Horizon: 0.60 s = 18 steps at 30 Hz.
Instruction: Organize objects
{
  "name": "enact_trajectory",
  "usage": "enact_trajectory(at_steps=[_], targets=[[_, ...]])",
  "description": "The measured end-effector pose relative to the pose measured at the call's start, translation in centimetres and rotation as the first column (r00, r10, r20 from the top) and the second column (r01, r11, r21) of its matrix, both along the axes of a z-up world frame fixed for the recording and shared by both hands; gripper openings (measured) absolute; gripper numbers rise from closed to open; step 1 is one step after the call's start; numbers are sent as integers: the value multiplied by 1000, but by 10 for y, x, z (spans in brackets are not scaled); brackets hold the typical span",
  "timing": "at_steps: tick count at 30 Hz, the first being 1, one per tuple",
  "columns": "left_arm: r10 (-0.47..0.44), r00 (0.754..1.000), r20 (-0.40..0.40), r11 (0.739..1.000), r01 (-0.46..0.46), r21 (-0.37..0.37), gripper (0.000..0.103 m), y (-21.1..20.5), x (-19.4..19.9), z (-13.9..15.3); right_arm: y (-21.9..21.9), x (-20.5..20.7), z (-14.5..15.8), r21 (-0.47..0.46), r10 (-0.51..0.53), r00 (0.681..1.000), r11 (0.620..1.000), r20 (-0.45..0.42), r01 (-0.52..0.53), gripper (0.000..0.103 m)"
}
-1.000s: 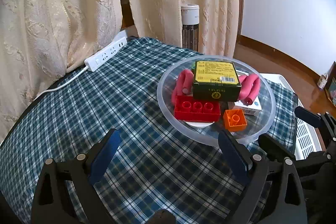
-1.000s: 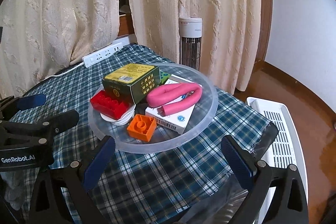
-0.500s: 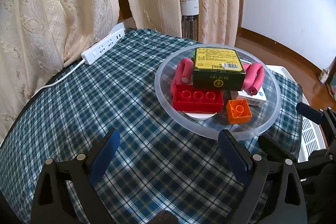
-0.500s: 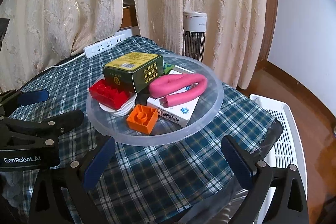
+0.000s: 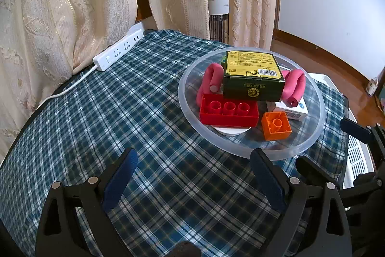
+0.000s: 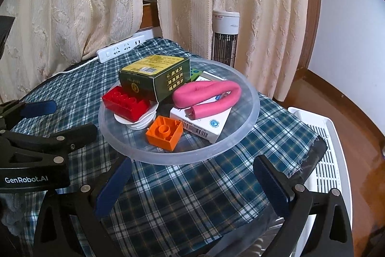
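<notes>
Both the left gripper [image 5: 192,175] and right gripper [image 6: 192,180] hover wide open and empty near the tabletop's front edge, aimed for access at the clear plastic bowl [image 5: 310,141] piled with toy bricks and boxes by its right edge.

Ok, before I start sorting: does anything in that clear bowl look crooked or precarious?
Yes. The dark green cardboard box sits tilted atop the pile, leaning on the red toy brick, which itself perches on a white round lid. The pink foam tube sprawls across the white carton.
</notes>
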<state>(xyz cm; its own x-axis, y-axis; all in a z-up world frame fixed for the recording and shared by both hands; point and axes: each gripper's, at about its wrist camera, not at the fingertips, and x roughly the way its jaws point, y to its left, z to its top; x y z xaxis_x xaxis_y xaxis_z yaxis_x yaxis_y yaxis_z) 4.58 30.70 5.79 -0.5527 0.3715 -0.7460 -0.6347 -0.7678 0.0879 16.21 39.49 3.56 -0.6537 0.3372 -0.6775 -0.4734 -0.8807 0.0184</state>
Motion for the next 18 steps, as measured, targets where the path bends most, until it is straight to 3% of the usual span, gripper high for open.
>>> enact_trajectory(at_steps=[18], targets=[[-5,1000,10,1000,5,-12,95,0,-2,-3,1,-1,-2,-10,2,1000,1000,6,-2,102]])
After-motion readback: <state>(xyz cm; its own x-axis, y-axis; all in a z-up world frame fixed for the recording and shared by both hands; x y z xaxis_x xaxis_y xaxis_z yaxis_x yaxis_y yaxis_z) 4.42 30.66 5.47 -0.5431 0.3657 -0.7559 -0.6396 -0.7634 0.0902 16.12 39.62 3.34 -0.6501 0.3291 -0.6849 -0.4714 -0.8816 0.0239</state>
